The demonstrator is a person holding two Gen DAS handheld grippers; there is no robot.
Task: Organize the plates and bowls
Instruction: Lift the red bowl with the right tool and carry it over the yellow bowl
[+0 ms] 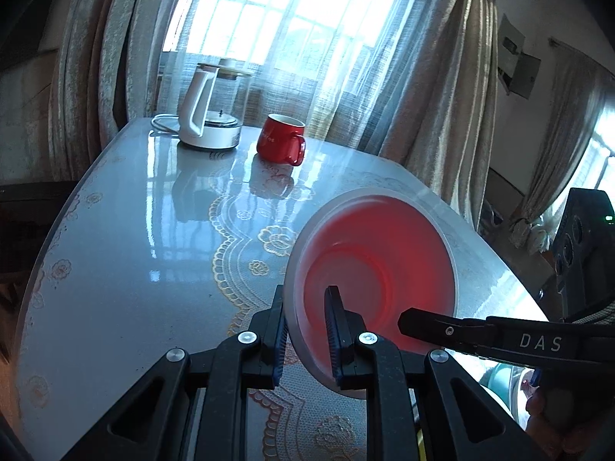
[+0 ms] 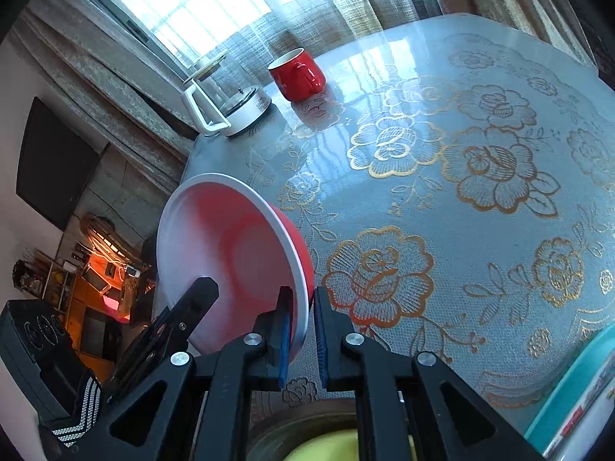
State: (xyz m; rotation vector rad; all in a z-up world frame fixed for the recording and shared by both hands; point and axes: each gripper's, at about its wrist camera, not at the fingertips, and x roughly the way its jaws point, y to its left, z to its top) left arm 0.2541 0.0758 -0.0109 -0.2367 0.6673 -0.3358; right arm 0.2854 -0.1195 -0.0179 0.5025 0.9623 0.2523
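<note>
A red bowl (image 1: pixel 380 253) with a white rim hangs tilted on its side just above the table. My left gripper (image 1: pixel 306 340) is shut on the bowl's near rim, one pad inside and one outside. In the right wrist view my right gripper (image 2: pixel 303 332) is shut on the rim of the same bowl (image 2: pixel 230 253), at its other side. A finger (image 1: pixel 442 326) of the right gripper reaches in from the right in the left wrist view. A finger (image 2: pixel 200 296) of the left gripper lies across the bowl's mouth in the right wrist view.
A red mug (image 1: pixel 282 138) and a white kettle (image 1: pixel 211 115) stand at the far end of the table (image 2: pixel 442 230) by the curtained window. A teal dish (image 2: pixel 569 395) lies at the near right edge. A yellow-green round thing (image 2: pixel 319 449) sits below the right gripper.
</note>
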